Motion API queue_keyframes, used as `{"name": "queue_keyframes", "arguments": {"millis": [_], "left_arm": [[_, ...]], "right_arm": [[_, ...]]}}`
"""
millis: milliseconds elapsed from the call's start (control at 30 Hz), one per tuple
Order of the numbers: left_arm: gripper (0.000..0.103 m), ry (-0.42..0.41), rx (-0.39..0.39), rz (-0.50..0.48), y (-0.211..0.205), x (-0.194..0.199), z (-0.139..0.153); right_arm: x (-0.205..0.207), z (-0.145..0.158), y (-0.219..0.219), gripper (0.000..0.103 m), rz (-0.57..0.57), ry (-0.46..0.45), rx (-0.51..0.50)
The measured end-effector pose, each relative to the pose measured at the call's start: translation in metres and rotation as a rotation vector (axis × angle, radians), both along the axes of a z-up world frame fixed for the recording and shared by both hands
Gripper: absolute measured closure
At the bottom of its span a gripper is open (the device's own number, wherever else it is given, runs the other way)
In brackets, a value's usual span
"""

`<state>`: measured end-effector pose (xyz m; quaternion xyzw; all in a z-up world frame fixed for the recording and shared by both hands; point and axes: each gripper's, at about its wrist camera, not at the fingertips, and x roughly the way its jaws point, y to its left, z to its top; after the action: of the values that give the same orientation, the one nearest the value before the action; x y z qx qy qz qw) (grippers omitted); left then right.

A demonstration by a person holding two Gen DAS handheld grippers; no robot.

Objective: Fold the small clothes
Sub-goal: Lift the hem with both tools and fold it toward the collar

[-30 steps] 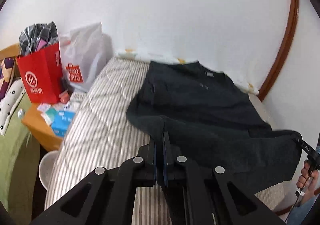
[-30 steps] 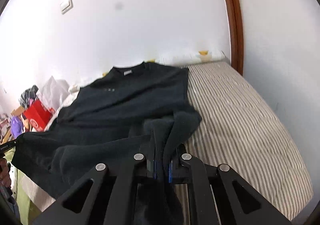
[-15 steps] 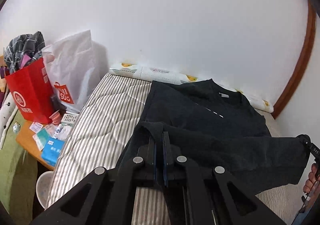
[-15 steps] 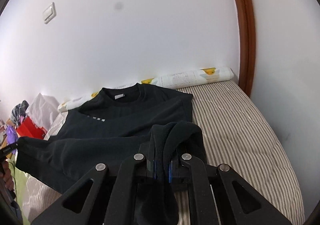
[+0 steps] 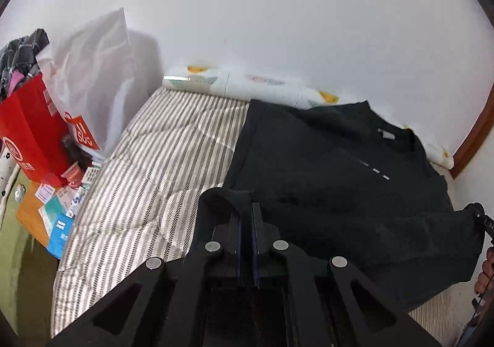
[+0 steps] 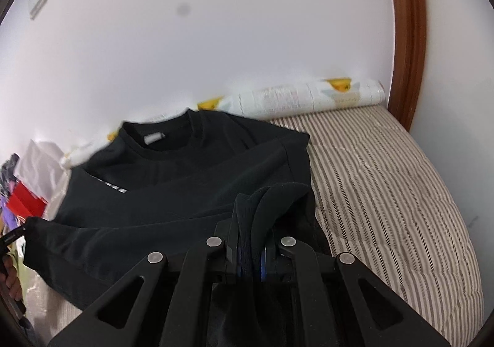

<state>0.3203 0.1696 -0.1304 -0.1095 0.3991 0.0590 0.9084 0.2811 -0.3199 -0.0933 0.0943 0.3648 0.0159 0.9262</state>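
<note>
A black sweatshirt (image 5: 324, 168) lies on the striped bed (image 5: 160, 162), collar toward the far wall. Its bottom hem is lifted off the bed and stretched between my two grippers. My left gripper (image 5: 246, 208) is shut on the hem's left corner. My right gripper (image 6: 250, 223) is shut on the bunched right corner of the sweatshirt (image 6: 185, 180). The right gripper also shows at the right edge of the left wrist view (image 5: 481, 220). The raised hem hangs above the shirt's lower body, folded toward the collar.
A rolled patterned bolster (image 6: 308, 97) lies along the white wall. A red bag (image 5: 27, 137) and a white bag (image 5: 92, 75) stand left of the bed by a wooden side table (image 5: 34, 214) with small packets. A brown door frame (image 6: 407, 32) is on the right.
Both grippers have carried the lifted hem forward toward the collar. The shirt's lower part now lies doubled over its body, and the wall and bolster are closer in both views.
</note>
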Motion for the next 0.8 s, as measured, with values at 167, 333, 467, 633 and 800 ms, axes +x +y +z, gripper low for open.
{"name": "queue_keyframes", "arguments": {"millis": [167, 333, 467, 633, 800], "left_arm": [[0.097, 0.019, -0.002, -0.008, 0.001, 0.006, -0.008], [0.094, 0.048, 0.008, -0.019, -0.002, 0.009, -0.008], [0.076, 0.1, -0.017, -0.057, -0.003, -0.002, -0.004], [0.049, 0.077, -0.065, -0.121, -0.007, -0.042, -0.002], [0.048, 0.094, -0.066, -0.137, -0.008, -0.08, -0.01]], "right_arm": [[0.013, -0.018, -0.002, 0.095, -0.001, 0.045, -0.001], [0.02, -0.028, -0.004, 0.088, -0.005, 0.108, -0.002], [-0.003, -0.017, -0.011, 0.061, -0.007, 0.108, 0.012], [-0.063, 0.0, -0.013, 0.051, -0.023, 0.049, -0.041], [-0.113, -0.019, -0.019, 0.051, -0.035, 0.086, -0.031]]}}
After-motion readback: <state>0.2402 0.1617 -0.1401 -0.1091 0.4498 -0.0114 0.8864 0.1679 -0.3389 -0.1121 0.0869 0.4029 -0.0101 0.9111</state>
